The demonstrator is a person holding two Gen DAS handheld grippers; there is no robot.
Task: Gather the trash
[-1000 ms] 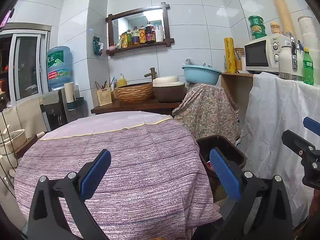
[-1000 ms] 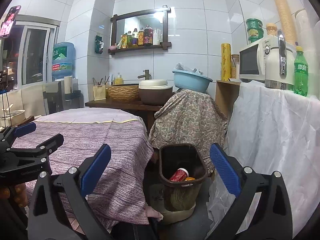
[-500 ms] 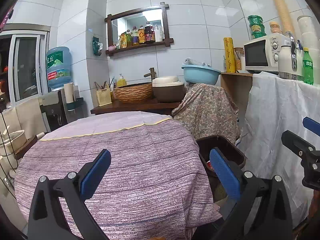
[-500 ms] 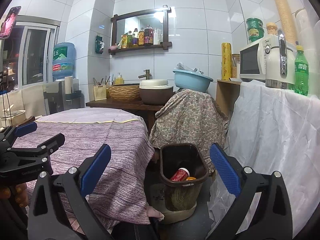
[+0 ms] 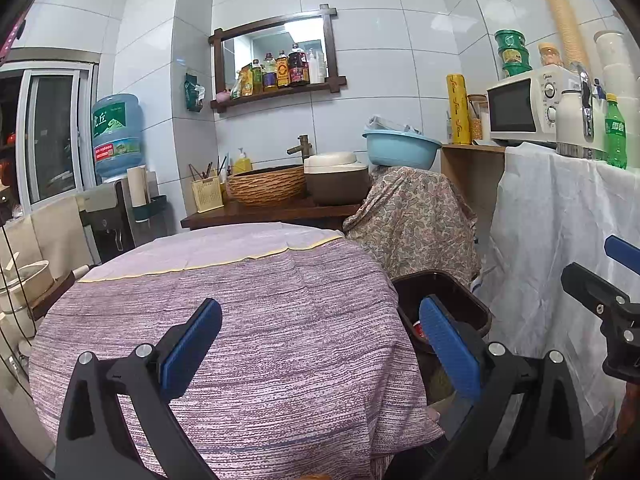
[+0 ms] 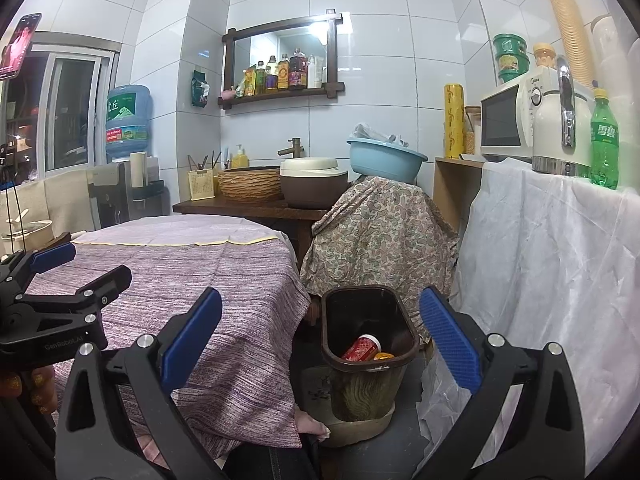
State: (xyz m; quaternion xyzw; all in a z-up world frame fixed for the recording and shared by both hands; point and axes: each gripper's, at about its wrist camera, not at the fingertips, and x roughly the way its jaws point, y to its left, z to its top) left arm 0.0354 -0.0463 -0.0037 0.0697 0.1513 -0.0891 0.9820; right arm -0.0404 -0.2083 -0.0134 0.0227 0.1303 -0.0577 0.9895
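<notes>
A dark brown trash bin (image 6: 366,364) stands on the floor right of the round table; it also shows in the left wrist view (image 5: 460,300). Inside lie a red can (image 6: 361,348) and something orange (image 6: 383,356). My left gripper (image 5: 320,344) is open and empty above the table's purple cloth (image 5: 240,320). My right gripper (image 6: 320,344) is open and empty, above and in front of the bin. Each gripper shows at the edge of the other's view. No trash shows on the tablecloth.
A patterned cloth covers something behind the bin (image 6: 380,232), with a blue basin (image 6: 384,160) on top. A white-draped counter (image 6: 560,260) on the right holds a microwave (image 6: 508,120), kettle and green bottle (image 6: 604,140). A wooden sink counter (image 6: 256,204) stands at the back.
</notes>
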